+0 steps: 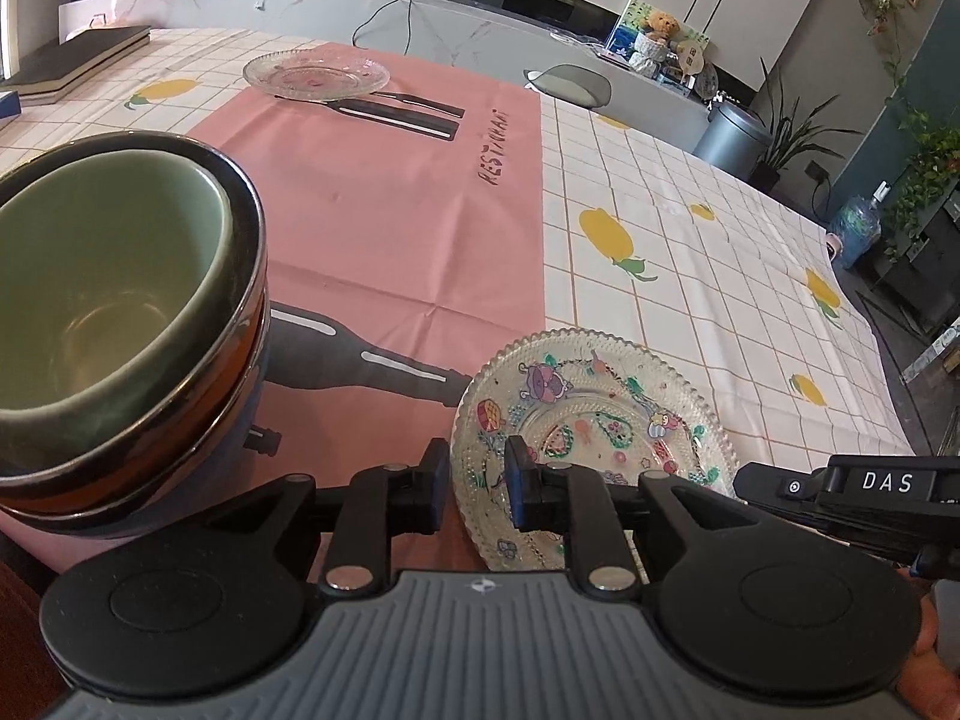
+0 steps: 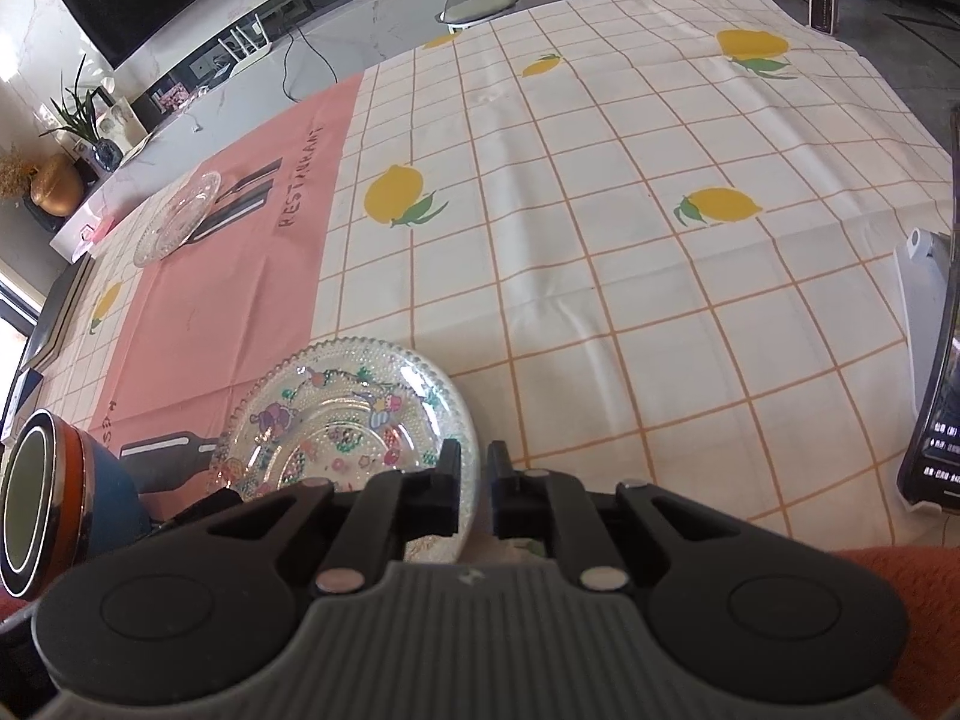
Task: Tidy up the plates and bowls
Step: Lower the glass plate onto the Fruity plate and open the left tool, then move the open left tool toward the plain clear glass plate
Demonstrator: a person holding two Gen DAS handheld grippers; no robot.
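the right tool (image 2: 475, 489) pinches the near rim of the patterned glass plate (image 2: 354, 414), which sits at the table's (image 2: 630, 312) near edge. the left tool (image 1: 477, 483) straddles its left rim, narrowly parted. stacked bowls (image 1: 120, 312) stand just left.

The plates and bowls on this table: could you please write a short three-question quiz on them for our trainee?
1. True or false: the green bowl sits nested in the dark-rimmed bowl.
2. How many glass plates are in view?
3. The right gripper is shut on: A) the plain plate, B) the patterned plate's rim, C) a bowl.

Key
1. True.
2. Two: the patterned plate close by, and the plain plate at the far end of the pink mat.
3. B.
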